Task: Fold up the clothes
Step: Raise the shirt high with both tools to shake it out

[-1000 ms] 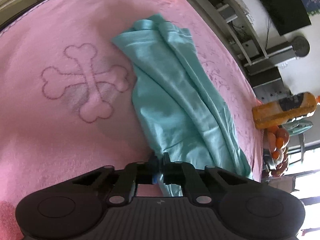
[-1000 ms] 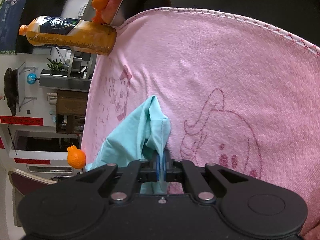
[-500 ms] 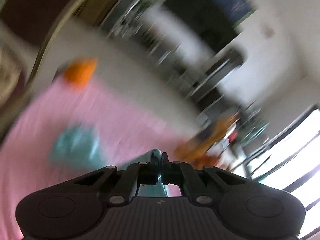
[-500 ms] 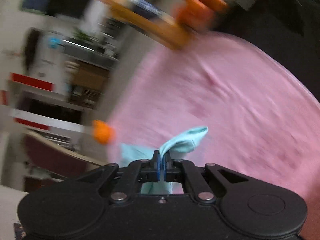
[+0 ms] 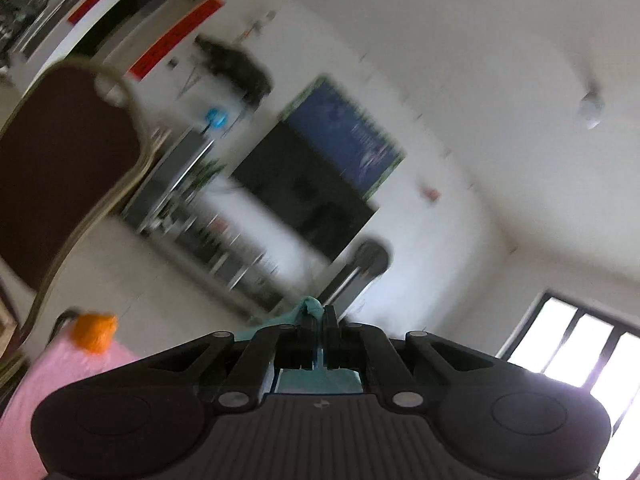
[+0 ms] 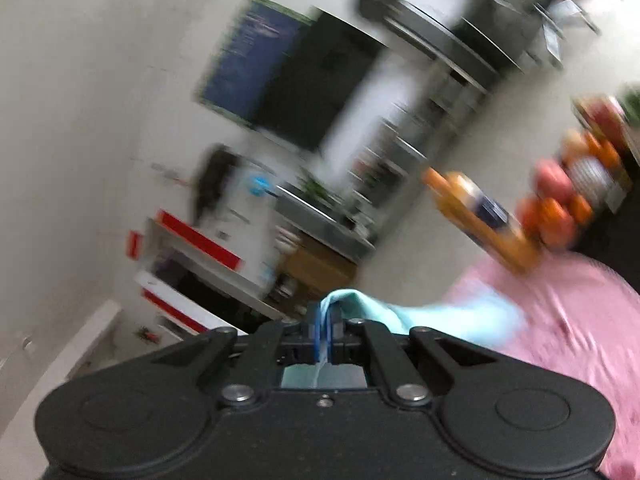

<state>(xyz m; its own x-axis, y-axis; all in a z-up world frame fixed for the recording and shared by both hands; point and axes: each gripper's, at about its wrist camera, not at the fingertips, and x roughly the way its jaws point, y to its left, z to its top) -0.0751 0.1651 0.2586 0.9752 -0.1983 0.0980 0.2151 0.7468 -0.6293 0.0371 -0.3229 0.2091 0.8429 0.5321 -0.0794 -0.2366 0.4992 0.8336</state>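
Two grippers, left gripper (image 5: 319, 314) and right gripper (image 6: 325, 314), fingers pinching soft teal garment (image 6: 452, 318), fuzzy pink blanket (image 6: 580, 320)

My left claw (image 5: 319, 314) and right claw (image 6: 325, 316) each pinch the cloth (image 6: 448, 318). Right view: cloth trails toward 3 o'clock over the towel (image 6: 560, 320); bottle (image 6: 480, 220) at 2 o'clock.

pink towel (image 6: 568, 312) | orange bottle (image 6: 480, 220) — fruit (image 6: 560, 208) beside | chair (image 5: 60, 168) | television (image 5: 304, 192)
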